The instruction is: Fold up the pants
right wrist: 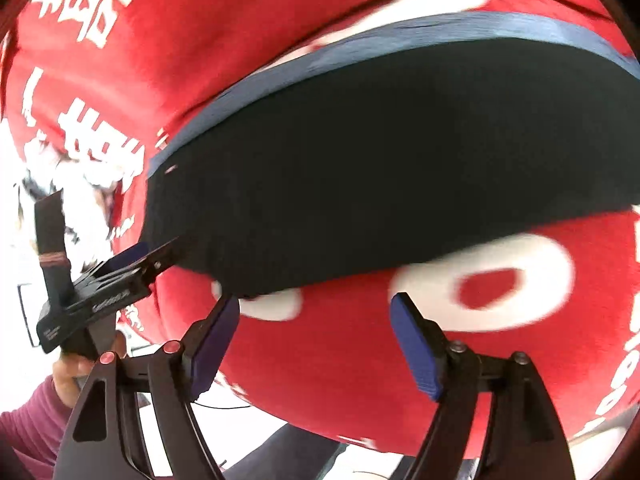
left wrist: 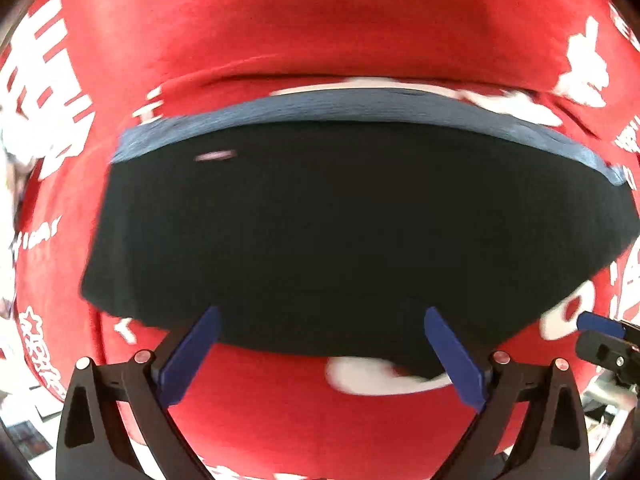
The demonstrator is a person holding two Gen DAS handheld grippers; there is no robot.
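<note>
Dark folded pants (left wrist: pixel 340 220) lie flat on a red cloth, their blue waistband (left wrist: pixel 360 108) along the far edge. My left gripper (left wrist: pixel 322 312) hangs open above the near edge of the pants, nothing between its blue pads. The right gripper (left wrist: pixel 592 334) shows at the right border of this view. In the right wrist view the pants (right wrist: pixel 380 160) stretch to the right, and my right gripper (right wrist: pixel 316 300) stands open just off their near edge, over the cloth, holding nothing. The left gripper (right wrist: pixel 156 252) sits at the pants' left corner.
The red cloth (left wrist: pixel 320 20) with white printed characters covers the table (right wrist: pixel 200 60) and drops off at the near edge. A hand in a purple sleeve (right wrist: pixel 28 420) holds the left gripper's handle. Pale floor shows at the left.
</note>
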